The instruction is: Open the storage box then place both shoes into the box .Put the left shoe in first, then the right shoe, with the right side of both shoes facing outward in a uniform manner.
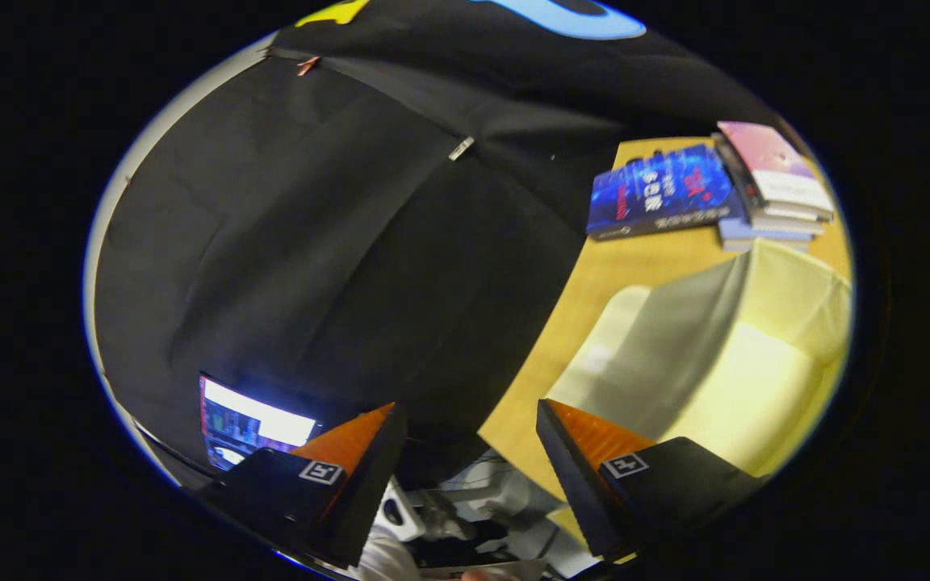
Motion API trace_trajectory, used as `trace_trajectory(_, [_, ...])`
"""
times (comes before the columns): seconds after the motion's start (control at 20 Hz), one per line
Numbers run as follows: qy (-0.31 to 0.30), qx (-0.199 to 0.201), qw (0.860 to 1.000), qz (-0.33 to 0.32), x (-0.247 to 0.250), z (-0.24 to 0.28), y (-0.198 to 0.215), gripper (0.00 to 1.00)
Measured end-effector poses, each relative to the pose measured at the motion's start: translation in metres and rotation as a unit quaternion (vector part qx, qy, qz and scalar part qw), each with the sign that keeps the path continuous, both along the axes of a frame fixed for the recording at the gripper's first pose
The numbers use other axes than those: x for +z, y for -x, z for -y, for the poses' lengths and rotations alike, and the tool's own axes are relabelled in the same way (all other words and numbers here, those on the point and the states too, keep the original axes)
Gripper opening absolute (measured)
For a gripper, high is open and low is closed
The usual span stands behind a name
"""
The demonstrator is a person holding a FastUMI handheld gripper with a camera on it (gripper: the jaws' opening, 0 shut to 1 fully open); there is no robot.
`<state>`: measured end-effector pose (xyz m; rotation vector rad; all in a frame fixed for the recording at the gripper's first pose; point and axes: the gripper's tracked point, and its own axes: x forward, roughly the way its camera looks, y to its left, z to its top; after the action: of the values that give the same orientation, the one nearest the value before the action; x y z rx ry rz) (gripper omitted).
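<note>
Beyond the spread, empty tool [465, 440], a pale yellow fabric storage box [723, 363].

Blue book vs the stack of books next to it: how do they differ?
The blue book lies alone, flat on the wooden table, its dark blue cover showing in full. The stack of books is several volumes piled up, topped by a pink cover, pale page edges showing.

Shared: both sit at the table's far end, side by side, beyond the pale yellow storage box. The gripper is open, holding nothing.
</note>
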<state>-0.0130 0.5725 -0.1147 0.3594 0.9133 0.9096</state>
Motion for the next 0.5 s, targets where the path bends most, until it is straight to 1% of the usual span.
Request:
trace_trajectory(0.05, [0.009,-0.007,0.999,0.033,0.005,0.02,-0.002,0.98])
trace_trajectory(0.1, [0.018,-0.015,0.998,0.062,0.011,0.042,-0.003,0.98])
trace_trajectory(0.25, [0.044,-0.066,0.987,0.138,0.032,0.113,-0.012,0.98])
trace_trajectory(0.5, [0.09,-0.164,0.962,0.2,0.051,0.23,-0.026,0.98])
